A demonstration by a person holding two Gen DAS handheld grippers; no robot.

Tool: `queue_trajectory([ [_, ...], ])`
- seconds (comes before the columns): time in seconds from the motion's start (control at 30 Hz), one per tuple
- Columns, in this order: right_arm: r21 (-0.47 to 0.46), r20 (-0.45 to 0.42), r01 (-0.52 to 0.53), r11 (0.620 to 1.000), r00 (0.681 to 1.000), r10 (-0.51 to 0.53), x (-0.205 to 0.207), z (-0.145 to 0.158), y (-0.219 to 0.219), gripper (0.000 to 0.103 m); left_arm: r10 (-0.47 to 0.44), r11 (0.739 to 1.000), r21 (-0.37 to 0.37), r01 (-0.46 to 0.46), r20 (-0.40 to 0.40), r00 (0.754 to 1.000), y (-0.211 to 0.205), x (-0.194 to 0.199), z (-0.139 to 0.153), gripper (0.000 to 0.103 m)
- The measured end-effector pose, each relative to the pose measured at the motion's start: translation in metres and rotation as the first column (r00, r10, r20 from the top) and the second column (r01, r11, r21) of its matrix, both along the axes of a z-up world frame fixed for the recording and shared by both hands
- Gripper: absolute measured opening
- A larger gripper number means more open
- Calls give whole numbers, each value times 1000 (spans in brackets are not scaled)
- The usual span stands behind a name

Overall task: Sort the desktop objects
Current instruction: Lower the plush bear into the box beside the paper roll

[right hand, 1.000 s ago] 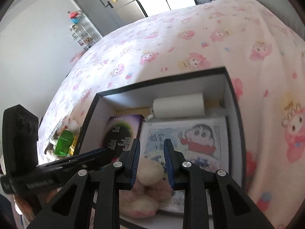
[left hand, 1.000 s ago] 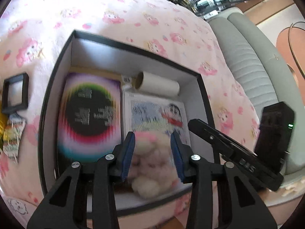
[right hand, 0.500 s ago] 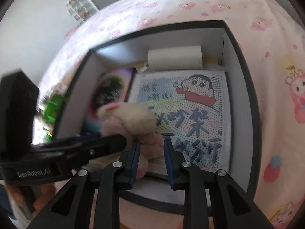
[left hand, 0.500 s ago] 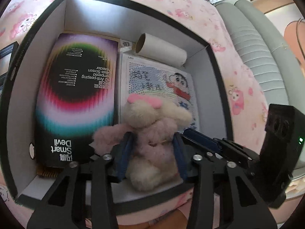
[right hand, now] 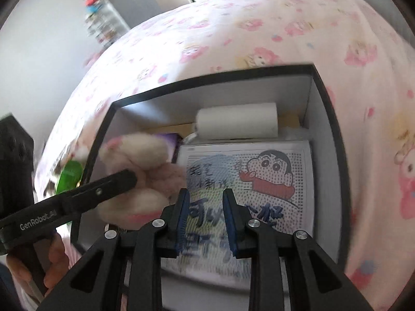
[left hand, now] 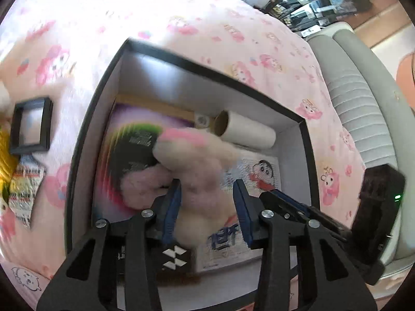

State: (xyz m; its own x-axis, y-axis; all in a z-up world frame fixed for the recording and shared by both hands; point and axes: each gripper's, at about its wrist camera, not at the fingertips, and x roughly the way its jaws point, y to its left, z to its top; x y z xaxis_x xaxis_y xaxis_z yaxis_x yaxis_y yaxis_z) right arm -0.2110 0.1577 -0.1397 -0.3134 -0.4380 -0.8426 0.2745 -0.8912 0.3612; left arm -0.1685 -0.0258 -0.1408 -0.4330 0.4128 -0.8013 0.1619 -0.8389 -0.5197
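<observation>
Left gripper [left hand: 206,197] around plush toy [left hand: 197,160]

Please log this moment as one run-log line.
left gripper: shut on plush toy | right gripper: open, holding nothing | plush toy over black box

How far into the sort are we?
Done: paper roll, cartoon sheet and black package lie in the box. In hand: left tool grips the plush toy over the box. Left: small frame and packets outside.
</observation>
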Motion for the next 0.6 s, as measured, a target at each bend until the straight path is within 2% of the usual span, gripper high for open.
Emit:
queue_trajectory([
  [0.07, -12, 18, 13, 1000, 1000, -12, 2, -8, 4, 23, 10, 1000, -7, -10, -28, 1000, -6, 12, 3, 40],
  [0.2, -2, 16, -22, 1000, 1000, 22, 9, -4, -2, 23, 30, 1000, -3, -30, -47, 998, -8, 33, 15, 37],
  [0.33, 19, 60, -109, 994, 992, 107, -2, 6, -26, 23, 41, 997, -70, -39, 38, 998, 0, 35, 10, 28],
  [0.4, 64, 78, -176, 982, 982, 171, -8, 5, -44, 23, 19, 998, -53, -16, 55, 998, 5, 34, 6, 28],
  [0.47, 79, 57, -181, 980, 983, 177, -12, 5, -52, 23, 1, 997, -83, 4, 65, 998, 10, 28, 0, 28],
  [0.6, -14, 56, -129, 991, 990, 130, -20, -2, -40, 23, 6, 992, -127, 4, 74, 997, 13, 3, -13, 28],
])
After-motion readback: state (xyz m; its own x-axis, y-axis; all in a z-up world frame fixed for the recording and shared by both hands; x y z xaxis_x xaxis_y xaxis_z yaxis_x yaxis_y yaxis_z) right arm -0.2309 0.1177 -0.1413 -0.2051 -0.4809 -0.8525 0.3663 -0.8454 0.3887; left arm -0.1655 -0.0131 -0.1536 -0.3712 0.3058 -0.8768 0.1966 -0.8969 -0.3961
